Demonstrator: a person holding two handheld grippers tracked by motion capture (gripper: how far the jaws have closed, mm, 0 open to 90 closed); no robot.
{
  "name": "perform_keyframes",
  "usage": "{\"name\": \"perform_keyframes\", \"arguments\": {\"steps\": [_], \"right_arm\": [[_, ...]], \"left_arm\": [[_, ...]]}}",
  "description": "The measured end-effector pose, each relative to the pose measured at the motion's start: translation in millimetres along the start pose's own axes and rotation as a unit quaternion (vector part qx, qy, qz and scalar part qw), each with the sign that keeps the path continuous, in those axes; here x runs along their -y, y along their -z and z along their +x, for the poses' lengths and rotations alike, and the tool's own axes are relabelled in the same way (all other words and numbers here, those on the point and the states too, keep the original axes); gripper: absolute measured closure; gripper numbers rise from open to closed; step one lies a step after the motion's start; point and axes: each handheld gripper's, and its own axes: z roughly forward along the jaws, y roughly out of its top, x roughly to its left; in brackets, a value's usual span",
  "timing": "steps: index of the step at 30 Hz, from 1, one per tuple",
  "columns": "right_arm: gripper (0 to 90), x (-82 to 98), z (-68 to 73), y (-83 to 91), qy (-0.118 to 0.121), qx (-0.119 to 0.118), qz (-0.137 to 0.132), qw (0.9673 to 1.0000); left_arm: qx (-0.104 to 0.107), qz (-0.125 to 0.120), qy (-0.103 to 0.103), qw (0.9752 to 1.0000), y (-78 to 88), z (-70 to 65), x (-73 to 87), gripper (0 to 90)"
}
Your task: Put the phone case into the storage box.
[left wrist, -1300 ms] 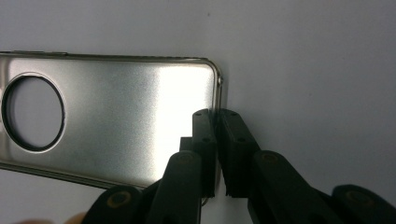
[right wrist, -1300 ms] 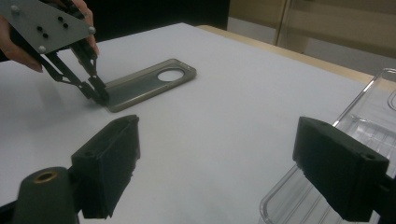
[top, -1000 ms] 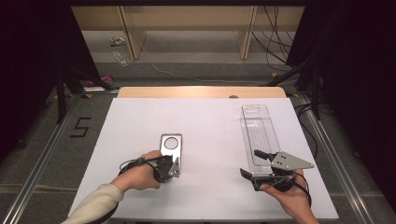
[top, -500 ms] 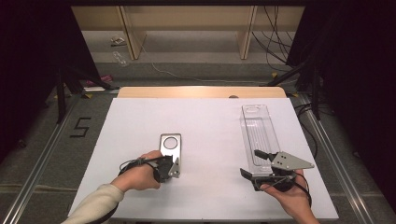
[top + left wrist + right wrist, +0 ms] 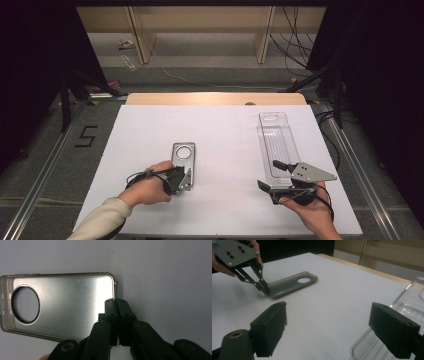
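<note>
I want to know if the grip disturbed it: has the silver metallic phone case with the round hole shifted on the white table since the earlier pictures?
No. The silver metallic phone case sits equally far from the table's wooden far edge.

On the table (image 5: 150, 130) the phone case (image 5: 183, 156) lies left of centre, with the left gripper (image 5: 186, 177) at its near end. The clear tray (image 5: 276, 140) lies well apart to the right. The right gripper (image 5: 274, 176) sits at the tray's near end.

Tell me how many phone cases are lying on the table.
1, as far as shows: the grey phone case lies left of centre, its near edge pinched by the left gripper. The clear plastic tray at the right is packaging.
</note>
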Motion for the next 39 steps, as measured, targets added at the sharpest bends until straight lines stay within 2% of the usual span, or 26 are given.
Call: {"name": "perform_keyframes", "arguments": {"steps": [1, 4, 26, 39], "right_arm": [[16.0, 0.0, -0.1, 0.1, 0.0, -0.001, 0.0, 1.0], [16.0, 0.0, -0.2, 0.2, 0.001, 0.0, 0.0, 1.0], [16.1, 0.1, -0.6, 0.2, -0.002, 0.002, 0.0, 1.0], [16.1, -2.8, 1.0, -6.6, -0.008, 0.005, 0.001, 1.0]], "left_arm": [[0.0, -0.003, 0.006, 1.0, 0.7, -1.2, 0.0, 87.8], [-0.007, -0.009, -0.004, 0.9999, 3.3, -1.1, -1.4, 88.0], [-0.02, -0.028, -0.02, 0.9992, 17.3, -6.8, -7.4, 88.2], [-0.014, -0.041, -0.032, 0.9985, 21.9, -12.4, -14.8, 88.1]]}}
